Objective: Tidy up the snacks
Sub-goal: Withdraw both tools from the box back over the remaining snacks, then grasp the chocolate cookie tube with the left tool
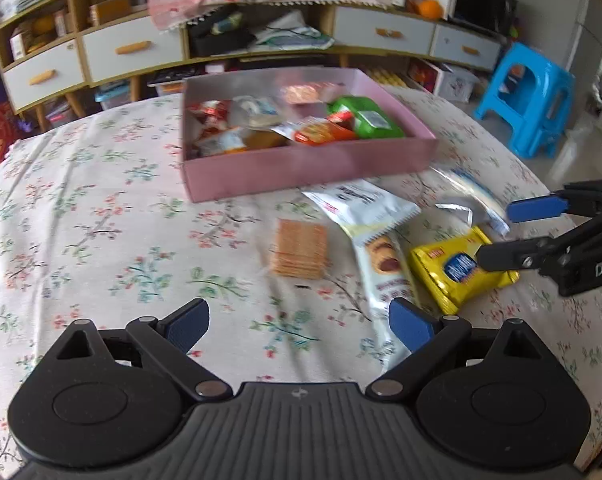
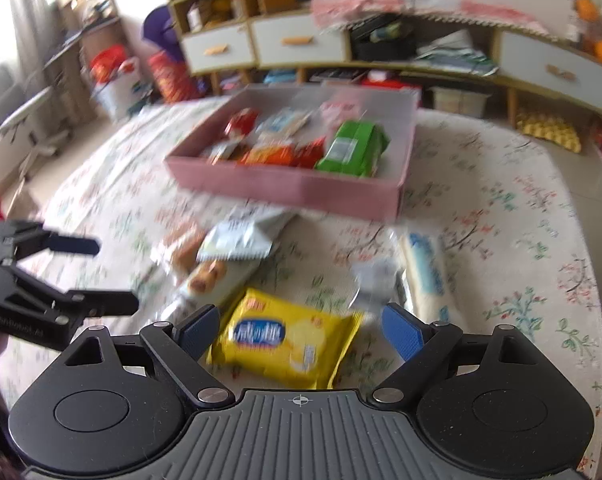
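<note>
Here the yellow packet lies on the tablecloth between the wide-open right gripper, light, crinkly and slippery with breakable contents, best pinched across its short sides.

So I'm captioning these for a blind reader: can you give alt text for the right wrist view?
A yellow snack packet lies on a floral tablecloth between the open jaws of the right gripper. Beyond it, loose snacks lie before a pink box of snacks.
</note>
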Demonstrator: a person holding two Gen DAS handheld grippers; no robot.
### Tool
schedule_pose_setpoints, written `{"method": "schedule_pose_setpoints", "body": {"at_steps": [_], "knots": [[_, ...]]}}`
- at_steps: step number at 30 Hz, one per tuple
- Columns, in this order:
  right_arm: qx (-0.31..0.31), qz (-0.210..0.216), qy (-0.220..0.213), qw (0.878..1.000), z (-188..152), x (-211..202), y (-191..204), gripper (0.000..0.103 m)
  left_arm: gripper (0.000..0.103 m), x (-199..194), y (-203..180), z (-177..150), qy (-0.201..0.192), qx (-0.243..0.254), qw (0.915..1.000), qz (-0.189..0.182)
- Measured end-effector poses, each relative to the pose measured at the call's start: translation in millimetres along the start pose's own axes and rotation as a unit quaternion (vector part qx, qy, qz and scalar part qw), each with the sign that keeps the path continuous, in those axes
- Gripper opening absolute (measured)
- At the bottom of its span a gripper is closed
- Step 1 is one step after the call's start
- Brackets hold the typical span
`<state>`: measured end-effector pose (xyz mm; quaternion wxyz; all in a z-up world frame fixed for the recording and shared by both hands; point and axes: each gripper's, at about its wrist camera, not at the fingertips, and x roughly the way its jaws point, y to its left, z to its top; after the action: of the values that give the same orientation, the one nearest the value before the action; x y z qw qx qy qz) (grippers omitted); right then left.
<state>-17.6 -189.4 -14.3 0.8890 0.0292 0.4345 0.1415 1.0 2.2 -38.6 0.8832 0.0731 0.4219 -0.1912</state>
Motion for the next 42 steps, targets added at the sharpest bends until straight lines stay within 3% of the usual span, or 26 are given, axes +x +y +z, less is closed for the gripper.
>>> {"method": "schedule_pose_setpoints", "body": {"at_steps": [7, 13, 18, 23, 32, 42], "knots": [[-0.065, -0.015, 0.027, 0.997, -19, 9, 0, 0.090, 0.094, 10, -16, -1, 0.009, 0.013, 0.9999, -0.004], [-0.110, 0.003, 0.029, 0.994, -26, 10, 2, 0.090, 0.080, 19, -31, 6, 0.012, 0.013, 0.9997, -0.016], [-0.133, 0.005, 0.030, 0.991, -27, 16, 4, 0.090, 0.059, 30, -43, 10, 0.020, 0.017, 0.9993, -0.025], [-0.152, 0.016, 0.033, 0.988, -31, 17, 9, 0.090, 0.030, 34, -41, 11, 0.032, 0.006, 0.9990, -0.031], [-0.162, 0.044, 0.038, 0.985, -33, 17, 19, 0.089, 0.029, 19, -30, -3, 0.043, 0.044, 0.9978, -0.023], [-0.185, 0.097, 0.055, 0.976, -41, 13, 52, 0.089, 0.030, -2, -2, -21, 0.061, 0.048, 0.9968, -0.019]]}}
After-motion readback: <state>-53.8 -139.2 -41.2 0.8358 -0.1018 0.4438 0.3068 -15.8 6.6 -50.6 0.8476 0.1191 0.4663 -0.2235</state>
